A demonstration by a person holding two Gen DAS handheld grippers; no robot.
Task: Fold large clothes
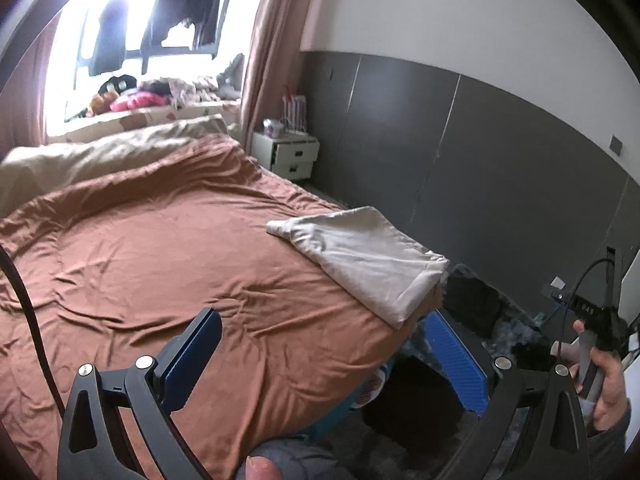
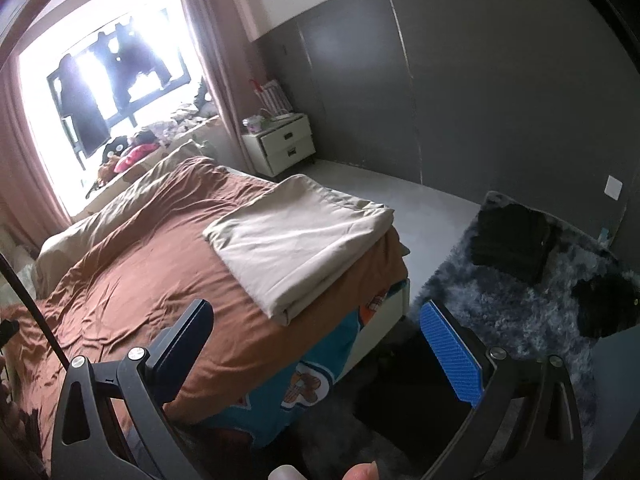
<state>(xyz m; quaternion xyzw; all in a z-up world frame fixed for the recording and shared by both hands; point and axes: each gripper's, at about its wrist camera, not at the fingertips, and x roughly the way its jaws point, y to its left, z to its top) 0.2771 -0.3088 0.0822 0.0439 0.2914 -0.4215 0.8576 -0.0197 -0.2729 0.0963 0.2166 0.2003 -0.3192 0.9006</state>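
A folded beige cloth [image 1: 364, 258] [image 2: 298, 240] lies flat on the near right corner of the bed, on the brown cover [image 1: 160, 248] [image 2: 132, 276]. My left gripper [image 1: 324, 340] hangs open above the bed's near edge, with nothing between its blue pads. My right gripper [image 2: 316, 332] is open too, over the bed's corner and short of the cloth, and holds nothing. In the left wrist view a hand [image 1: 604, 384] at the right edge grips the other tool's handle.
A shaggy grey rug [image 2: 516, 304] lies right of the bed with dark clothes [image 2: 510, 240] piled on it. A white nightstand [image 2: 280, 142] stands by the dark wall. Clutter lines the window ledge [image 1: 160, 96] behind the bed. A black cable [image 1: 24, 300] hangs at left.
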